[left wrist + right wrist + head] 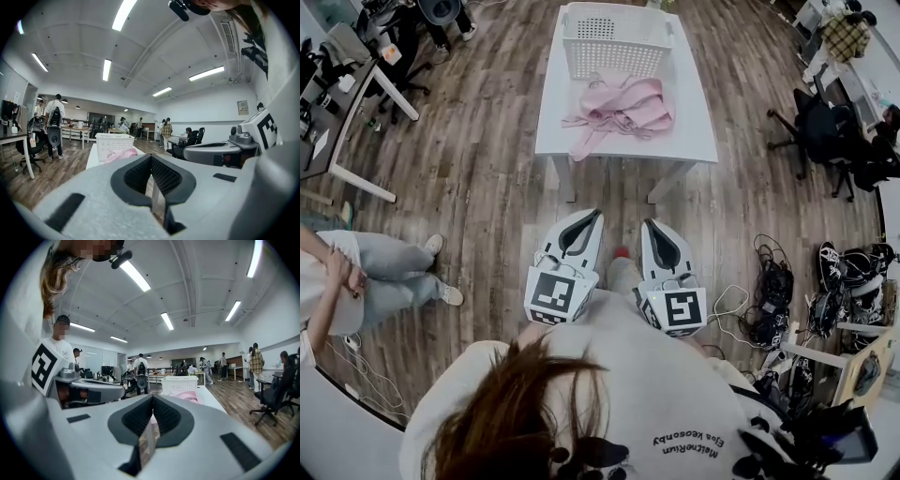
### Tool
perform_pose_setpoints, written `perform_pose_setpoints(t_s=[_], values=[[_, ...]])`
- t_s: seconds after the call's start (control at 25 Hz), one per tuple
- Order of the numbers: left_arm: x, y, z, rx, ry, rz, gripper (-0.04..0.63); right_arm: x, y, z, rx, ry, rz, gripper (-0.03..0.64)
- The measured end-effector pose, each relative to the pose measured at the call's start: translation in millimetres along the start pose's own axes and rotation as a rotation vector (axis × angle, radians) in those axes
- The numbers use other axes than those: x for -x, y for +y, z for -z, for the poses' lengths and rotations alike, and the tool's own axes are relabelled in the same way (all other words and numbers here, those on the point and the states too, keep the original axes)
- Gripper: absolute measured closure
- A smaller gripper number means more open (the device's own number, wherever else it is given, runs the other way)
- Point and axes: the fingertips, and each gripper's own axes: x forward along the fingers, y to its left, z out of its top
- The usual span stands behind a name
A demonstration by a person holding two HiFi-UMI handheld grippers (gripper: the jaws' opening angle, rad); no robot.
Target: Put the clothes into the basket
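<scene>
Wood-plank floor [487, 187] surrounds a white bench [698, 131] standing ahead of the person. A white perforated basket [614, 37] sits at the far end of the bench. The pink clothes [623, 108] lie in a heap on the bench just beside the basket's near wall, outside it. The left gripper [592, 217] and right gripper [650, 227] are held side by side close to the person's chest, well apart from the bench. Both sets of jaws are clenched together with nothing between them.

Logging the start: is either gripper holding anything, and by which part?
Nothing: left gripper and right gripper are shut and empty; the pink clothes lie untouched.
</scene>
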Motion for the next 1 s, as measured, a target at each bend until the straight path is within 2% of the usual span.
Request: perform_pose_setpoints(t_s=[0.44,1.0], values=[[-35,32,0,0.005,0.002,-0.043,0.586,-45,-22,-1,0.001,-0.010,-0.028,0.603],[-150,88,-18,0.020,0.012,-0.083,0.586,-149,-98,-8,0.003,0.030,-0.083,0.603]])
